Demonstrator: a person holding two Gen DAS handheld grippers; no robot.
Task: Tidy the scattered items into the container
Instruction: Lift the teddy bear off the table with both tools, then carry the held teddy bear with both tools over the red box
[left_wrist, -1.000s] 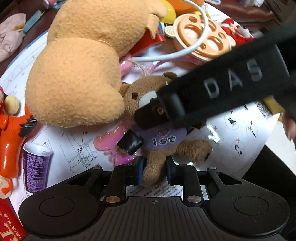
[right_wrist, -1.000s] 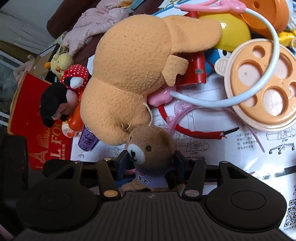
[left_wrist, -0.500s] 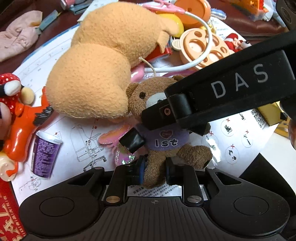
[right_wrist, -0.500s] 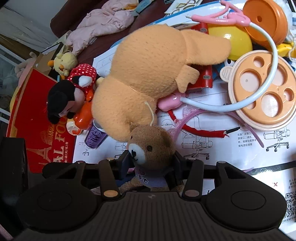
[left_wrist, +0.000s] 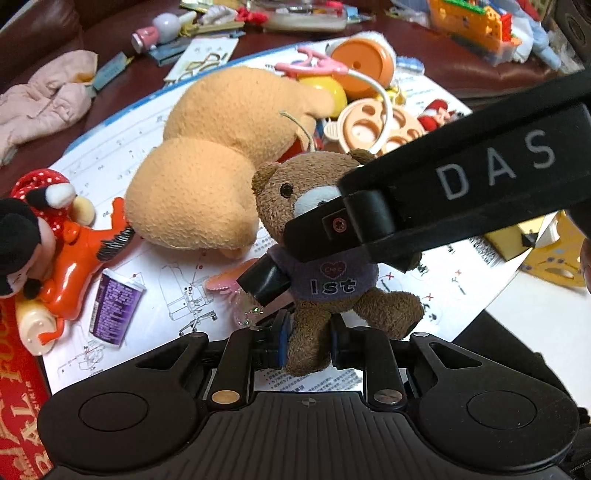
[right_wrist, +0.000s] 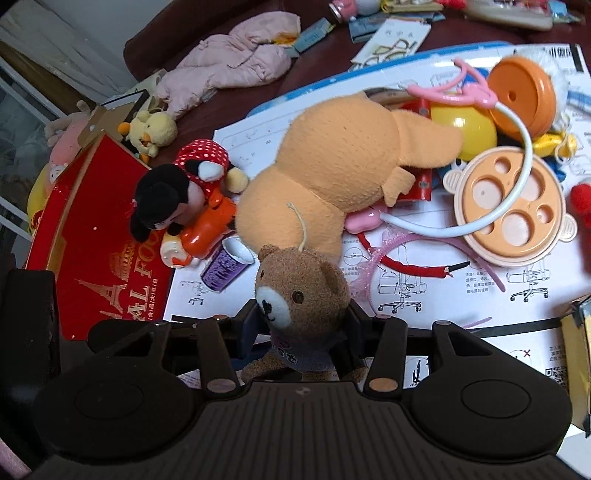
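Note:
A small brown teddy bear (left_wrist: 321, 206) in a purple "1st" shirt is held by both grippers above the white instruction sheet. My left gripper (left_wrist: 308, 338) is shut on its leg. My right gripper (right_wrist: 301, 326) is shut on its body below the head (right_wrist: 303, 291); its black arm crosses the left wrist view (left_wrist: 443, 199) in front of the bear's face. A red box (right_wrist: 92, 258) stands at the left. A large orange plush (left_wrist: 207, 173) lies just behind the bear.
On the sheet lie a Minnie plush (right_wrist: 173, 192), an orange toy (left_wrist: 74, 254), a purple cup (left_wrist: 114, 306), a peach compartment lid (right_wrist: 513, 210), a yellow ball (right_wrist: 461, 129), headbands (right_wrist: 402, 266) and a toy stethoscope (right_wrist: 517, 147). Pink clothing (right_wrist: 229, 62) lies behind.
Both grippers have risen with the teddy bear held between them. The toys on the sheet look smaller and farther away, and more of the table shows.

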